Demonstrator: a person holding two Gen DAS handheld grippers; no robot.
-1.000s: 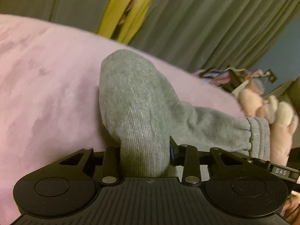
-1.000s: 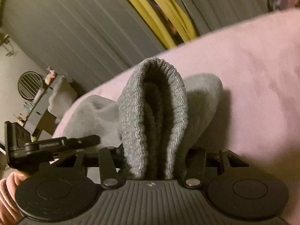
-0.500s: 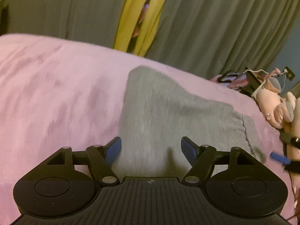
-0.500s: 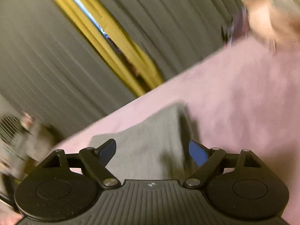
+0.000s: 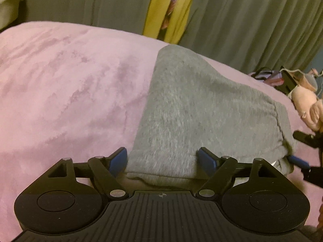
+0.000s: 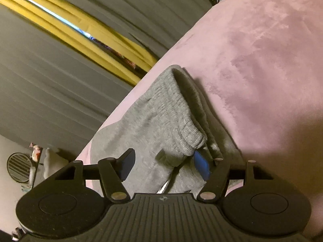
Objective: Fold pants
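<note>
Left gripper: spread wide over the near folded edge of the grey sweatpants, blue pads at 9 and 3 o'clock of that edge, clamping nothing. Right gripper: likewise parted, ribbed cuff lying between the fingers, its corner against the pad at 3 o'clock. Sweatpants folded flat on a pink blanket, running away toward 12 o'clock. Grey curtains with a yellow strip behind; a pink plush toy at 3 o'clock.
</note>
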